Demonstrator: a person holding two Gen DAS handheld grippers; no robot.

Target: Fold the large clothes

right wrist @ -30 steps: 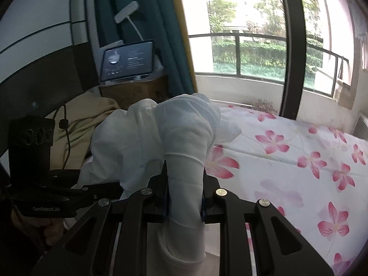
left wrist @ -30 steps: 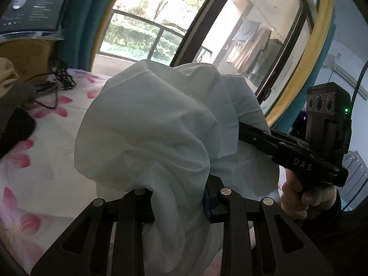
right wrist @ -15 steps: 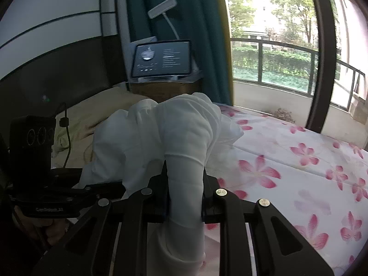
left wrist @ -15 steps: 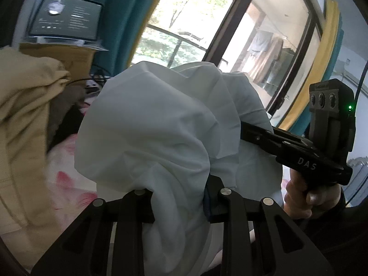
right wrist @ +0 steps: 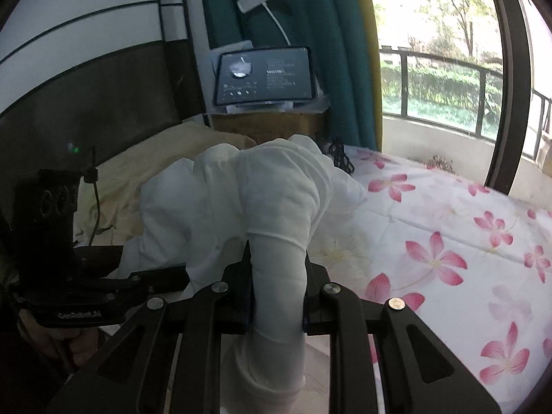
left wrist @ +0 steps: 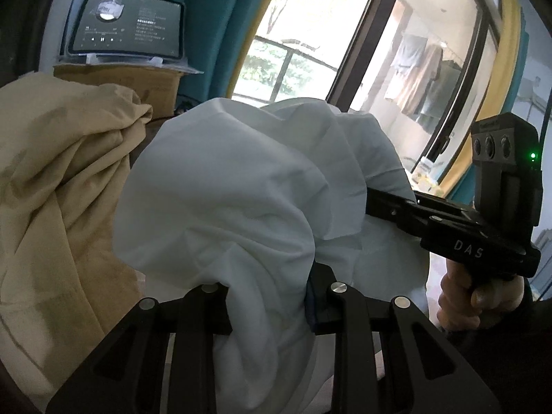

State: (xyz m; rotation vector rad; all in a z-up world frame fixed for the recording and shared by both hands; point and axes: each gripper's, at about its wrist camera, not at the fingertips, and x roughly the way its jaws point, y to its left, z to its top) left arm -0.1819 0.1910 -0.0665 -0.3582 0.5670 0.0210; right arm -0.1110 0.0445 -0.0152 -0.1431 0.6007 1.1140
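Note:
A white garment (left wrist: 227, 200) is bunched up and held in the air by both grippers. My left gripper (left wrist: 269, 307) is shut on a thick fold of it. My right gripper (right wrist: 277, 296) is shut on another bunched part of the white garment (right wrist: 272, 200), which droops below the jaws. In the left wrist view the right gripper (left wrist: 448, 227) reaches into the cloth from the right. In the right wrist view the left gripper (right wrist: 79, 296) sits at the lower left beside the cloth.
A bed with a white sheet printed with pink flowers (right wrist: 448, 241) lies below. A beige blanket (left wrist: 51, 189) is heaped at the left. A tablet (right wrist: 264, 76) stands on a cardboard box (left wrist: 138, 82) by teal curtains. A black cable (right wrist: 339, 158) lies near the window.
Both grippers have swung left with the garment still held: the beige blanket and the tablet have come into the middle of the views, and the flowered sheet has slid out of the left wrist view.

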